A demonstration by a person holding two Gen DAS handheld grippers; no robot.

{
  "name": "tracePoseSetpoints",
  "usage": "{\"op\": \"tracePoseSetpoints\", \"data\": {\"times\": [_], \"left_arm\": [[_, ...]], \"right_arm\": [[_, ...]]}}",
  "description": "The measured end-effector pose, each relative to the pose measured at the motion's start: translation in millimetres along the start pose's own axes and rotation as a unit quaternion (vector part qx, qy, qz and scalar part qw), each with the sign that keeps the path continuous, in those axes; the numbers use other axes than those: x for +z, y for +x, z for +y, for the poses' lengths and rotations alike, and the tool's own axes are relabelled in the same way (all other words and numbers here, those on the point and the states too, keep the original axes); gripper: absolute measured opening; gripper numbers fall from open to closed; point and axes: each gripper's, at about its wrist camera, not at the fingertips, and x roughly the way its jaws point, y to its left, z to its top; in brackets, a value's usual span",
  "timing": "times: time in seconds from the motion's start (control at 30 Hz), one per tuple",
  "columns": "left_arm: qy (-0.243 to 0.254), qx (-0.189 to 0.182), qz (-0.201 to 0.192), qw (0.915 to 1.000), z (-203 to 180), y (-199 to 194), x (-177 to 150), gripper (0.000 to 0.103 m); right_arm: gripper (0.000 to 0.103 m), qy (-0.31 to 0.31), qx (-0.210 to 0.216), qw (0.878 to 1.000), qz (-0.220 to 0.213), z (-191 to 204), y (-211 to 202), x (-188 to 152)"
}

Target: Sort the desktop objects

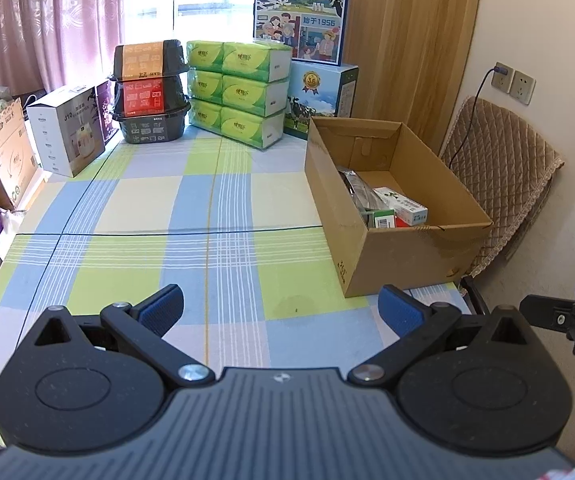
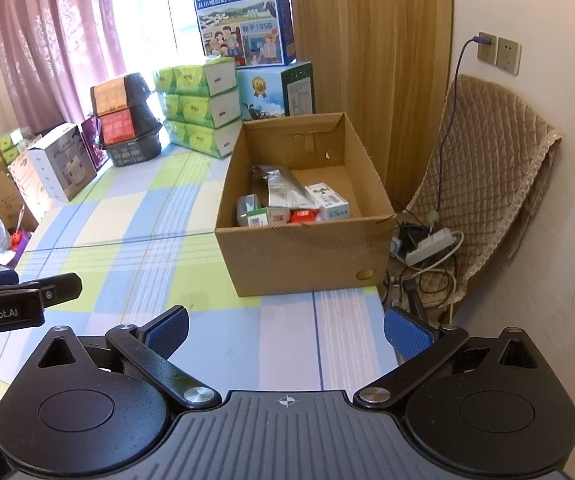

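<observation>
Both the left claw (image 1: 281,312) and right claw (image 2: 285,330) gape wide, empty, above the counter (image 2: 159,224), while light, crushable small cartons (image 2: 327,200) and a slippery foil pouch (image 2: 283,188) lie in the cardboard box (image 2: 303,256), best pinched across flat sides.

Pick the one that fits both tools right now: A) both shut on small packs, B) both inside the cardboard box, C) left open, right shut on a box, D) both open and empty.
D: the left tool and right tool each have their blue pads spread wide with only tablecloth between them, short of the cardboard box.
</observation>
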Motion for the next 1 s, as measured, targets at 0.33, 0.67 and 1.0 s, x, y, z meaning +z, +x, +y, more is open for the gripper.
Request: {"op": "tracePoseSetpoints", "data": {"times": [0.33,0.67,1.0], "left_arm": [[0.01,0.002,0.011,0.9999,-9,7,-5,0.102],[0.008,-0.004,0.023,0.9997,-12,15,-10,0.102],[0.009,-0.006,0.023,0.9997,-13,16,-13,0.102]], "right_arm": [[0.101,0.006,0.006,1.0,0.002,0,3,-3],[0.101,0.01,0.005,1.0,0.008,-1,9,-6],[0.101,0.011,0.004,1.0,0.007,-1,9,-5]]}}
